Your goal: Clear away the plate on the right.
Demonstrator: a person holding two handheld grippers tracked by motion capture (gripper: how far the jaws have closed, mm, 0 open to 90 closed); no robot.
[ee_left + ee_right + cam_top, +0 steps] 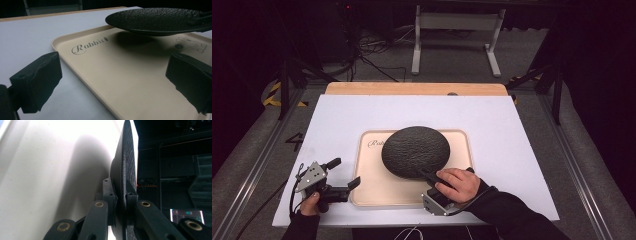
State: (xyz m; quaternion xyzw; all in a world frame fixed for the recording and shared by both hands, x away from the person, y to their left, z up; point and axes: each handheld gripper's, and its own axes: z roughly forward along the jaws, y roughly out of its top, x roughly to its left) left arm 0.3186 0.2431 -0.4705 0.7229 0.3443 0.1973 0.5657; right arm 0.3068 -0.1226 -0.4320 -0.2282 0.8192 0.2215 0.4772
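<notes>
Tray [372, 192] under black plate [414, 150], right gripper [432, 181] clamping its rim

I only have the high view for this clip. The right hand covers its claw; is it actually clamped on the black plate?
Observer: Yes. In the right gripper view the right claw pinches the black plate by its rim, one jaw on each face.
Operator: Is the plate resting on the tray?
Observer: No. The left gripper view shows it lifted clear of the beige tray, with its shadow beneath.
Operator: And the left claw?
Observer: The left claw is open, holding nothing, its jaws wide apart over the tray's near edge.
</notes>
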